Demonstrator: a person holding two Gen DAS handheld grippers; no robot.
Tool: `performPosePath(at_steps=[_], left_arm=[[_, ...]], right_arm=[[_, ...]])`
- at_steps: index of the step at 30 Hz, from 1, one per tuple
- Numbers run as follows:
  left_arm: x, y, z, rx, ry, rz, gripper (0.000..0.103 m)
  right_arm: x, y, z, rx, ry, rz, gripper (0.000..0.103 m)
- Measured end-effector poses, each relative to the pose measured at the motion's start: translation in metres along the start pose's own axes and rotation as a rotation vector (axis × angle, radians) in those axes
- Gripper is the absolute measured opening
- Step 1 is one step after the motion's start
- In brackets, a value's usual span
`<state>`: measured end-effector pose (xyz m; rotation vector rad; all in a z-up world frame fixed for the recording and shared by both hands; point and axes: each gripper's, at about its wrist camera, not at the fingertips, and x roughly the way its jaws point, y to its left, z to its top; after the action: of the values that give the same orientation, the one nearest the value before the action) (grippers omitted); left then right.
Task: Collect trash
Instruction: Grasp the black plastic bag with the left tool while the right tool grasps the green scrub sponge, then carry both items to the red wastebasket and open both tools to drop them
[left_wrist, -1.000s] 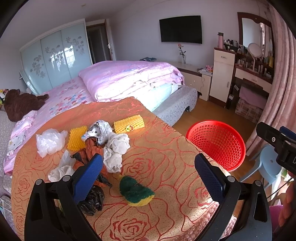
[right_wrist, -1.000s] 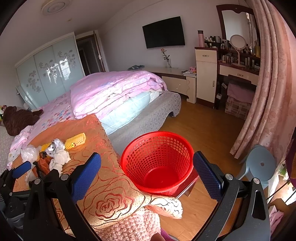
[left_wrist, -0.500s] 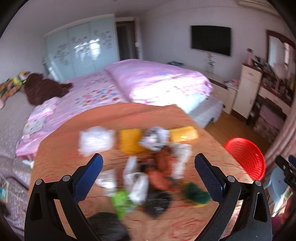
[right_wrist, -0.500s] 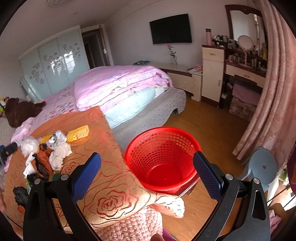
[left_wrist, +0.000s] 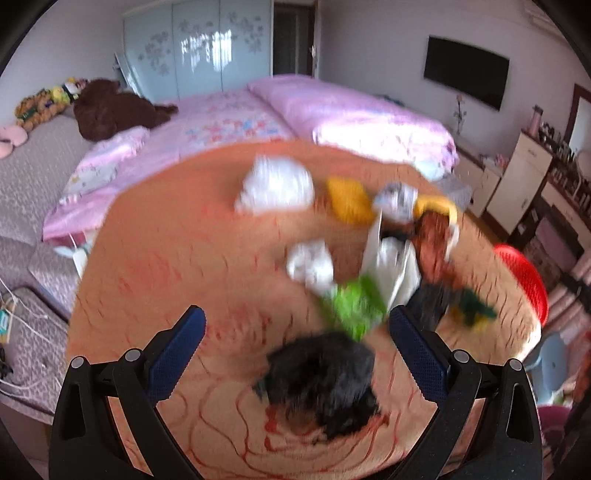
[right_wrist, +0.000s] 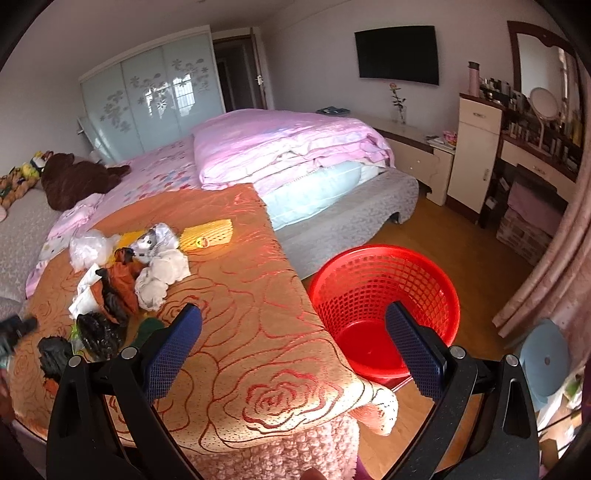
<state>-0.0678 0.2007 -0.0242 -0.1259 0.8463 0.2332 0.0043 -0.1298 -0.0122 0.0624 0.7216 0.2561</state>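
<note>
Trash lies in a heap on the orange rose-patterned cover (right_wrist: 240, 325). In the blurred left wrist view my left gripper (left_wrist: 295, 350) is open, just above a crumpled black bag (left_wrist: 321, 380) that sits between its fingers. Beyond lie a green wrapper (left_wrist: 354, 302), white tissues (left_wrist: 277, 184) and a yellow foam net (left_wrist: 349, 201). In the right wrist view my right gripper (right_wrist: 293, 343) is open and empty, over the cover's edge beside the red basket (right_wrist: 384, 310). The heap (right_wrist: 125, 273) lies to its left.
A pink bed (right_wrist: 288, 155) stands behind the table. A dresser and vanity (right_wrist: 517, 158) line the right wall, with a pink curtain (right_wrist: 554, 266) and a blue stool (right_wrist: 546, 358) near the basket. Wooden floor (right_wrist: 461, 240) lies between bed and vanity.
My left gripper has swung left and down across the heap, from near the green sponge to over the black bag. My right gripper has shifted slightly left; the basket now sits further right.
</note>
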Motion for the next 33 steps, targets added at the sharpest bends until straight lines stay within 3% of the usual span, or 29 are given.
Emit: performPosePath(at_steps=[6, 8, 11, 14, 17, 24, 29, 33], left_arm=[[0.016, -0.019, -0.012, 0.059, 0.034, -0.025, 0.094], [0.020, -0.020, -0.014, 0.062, 0.045, -0.033, 0.084], [0.030, -0.021, -0.017, 0.065, 0.082, -0.031, 0.059], [0.037, -0.020, -0.024, 0.065, 0.092, -0.027, 0.051], [0.036, -0.021, -0.025, 0.074, 0.081, -0.030, 0.043], [0.031, -0.019, -0.023, 0.072, 0.054, -0.035, 0.039], [0.021, -0.016, -0.019, 0.057, 0.014, -0.023, 0.039], [0.010, -0.013, -0.014, 0.041, -0.028, -0.015, 0.039]], right_arm=[[0.004, 0.018, 0.005, -0.059, 0.001, 0.045, 0.097], [0.010, 0.030, 0.005, -0.094, 0.017, 0.083, 0.097], [0.021, 0.050, 0.003, -0.149, 0.046, 0.129, 0.097], [0.034, 0.073, 0.000, -0.214, 0.082, 0.184, 0.096], [0.052, 0.095, -0.008, -0.267, 0.143, 0.235, 0.085], [0.069, 0.115, -0.021, -0.323, 0.220, 0.302, 0.047], [0.067, 0.119, -0.023, -0.345, 0.225, 0.334, 0.031], [0.063, 0.119, -0.024, -0.352, 0.220, 0.335, 0.027]])
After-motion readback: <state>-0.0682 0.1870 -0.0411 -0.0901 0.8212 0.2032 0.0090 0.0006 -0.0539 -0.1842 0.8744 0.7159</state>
